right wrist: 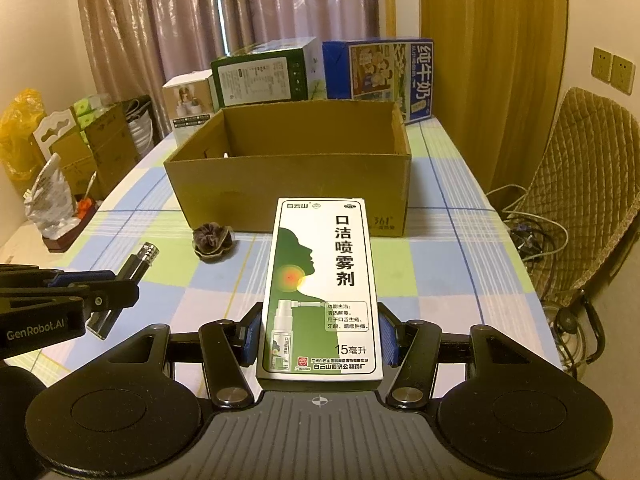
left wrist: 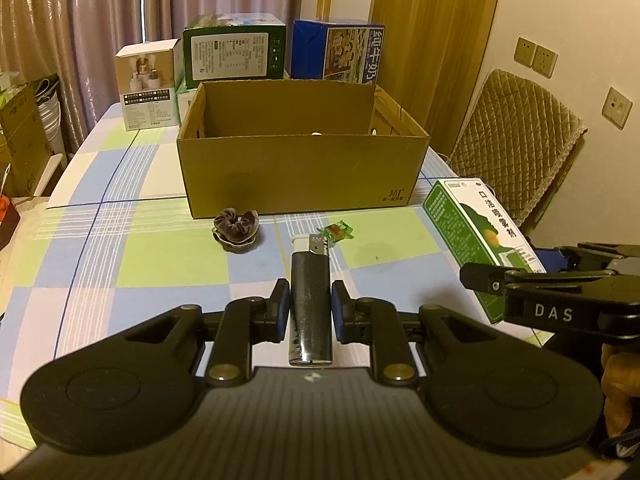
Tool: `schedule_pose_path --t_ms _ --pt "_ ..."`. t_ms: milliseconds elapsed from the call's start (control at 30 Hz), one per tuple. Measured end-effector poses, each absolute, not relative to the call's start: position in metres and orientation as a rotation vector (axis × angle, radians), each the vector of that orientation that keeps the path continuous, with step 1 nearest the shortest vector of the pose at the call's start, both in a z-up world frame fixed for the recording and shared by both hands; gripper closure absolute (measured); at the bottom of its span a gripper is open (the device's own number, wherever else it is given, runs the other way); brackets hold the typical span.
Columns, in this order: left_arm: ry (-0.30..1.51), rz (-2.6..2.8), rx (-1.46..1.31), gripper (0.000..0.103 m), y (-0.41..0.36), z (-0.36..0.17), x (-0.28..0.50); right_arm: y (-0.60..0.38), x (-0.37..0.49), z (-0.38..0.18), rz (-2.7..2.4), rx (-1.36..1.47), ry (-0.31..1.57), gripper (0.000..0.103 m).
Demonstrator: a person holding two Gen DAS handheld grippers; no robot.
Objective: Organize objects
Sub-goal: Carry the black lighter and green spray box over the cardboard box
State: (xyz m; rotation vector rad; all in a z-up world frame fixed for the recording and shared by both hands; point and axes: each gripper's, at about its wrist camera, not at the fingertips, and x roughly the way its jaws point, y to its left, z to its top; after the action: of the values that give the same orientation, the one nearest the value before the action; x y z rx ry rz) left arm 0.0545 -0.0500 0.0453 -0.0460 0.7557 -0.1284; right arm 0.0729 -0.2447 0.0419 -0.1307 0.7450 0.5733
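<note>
**A:** So, what is each tool doing?

**B:** Left tool is clamped on a grey lighter, its blue pads pressed against both long sides. The lighter points forward, metal cap and white button at the far end, and from the right wrist view it is lifted clear of the surface.

**A:** And the right one?

**B:** Right tool grips a green and white spray box by its long edges near the bottom, printed face up, held flat and pointing toward the cardboard box.

**A:** Where does that cardboard box sit?

**B:** Open-topped, in the middle of the checked cloth on the surface, ahead of both tools. I can make out something small and pale inside near the back wall, too little of it to tell what.

**A:** Anything loose on the cloth?

**B:** A dark velvet scrunchie lies just in front of the cardboard box's near left corner, and a wrapped candy sits to its right, close beyond the lighter's tip.

**A:** Behind the cardboard box?

**B:** Three cartons along the far edge: a white one, a green one, and a blue milk carton. A quilted chair stands to the right.
</note>
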Motion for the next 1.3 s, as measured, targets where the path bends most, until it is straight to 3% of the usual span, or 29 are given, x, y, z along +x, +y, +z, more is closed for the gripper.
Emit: schedule_pose_path --t_ms 1300 --pt "0.701 -0.141 -0.046 0.086 -0.041 0.077 0.091 -0.236 0.100 0.068 0.574 -0.144 0.711 0.050"
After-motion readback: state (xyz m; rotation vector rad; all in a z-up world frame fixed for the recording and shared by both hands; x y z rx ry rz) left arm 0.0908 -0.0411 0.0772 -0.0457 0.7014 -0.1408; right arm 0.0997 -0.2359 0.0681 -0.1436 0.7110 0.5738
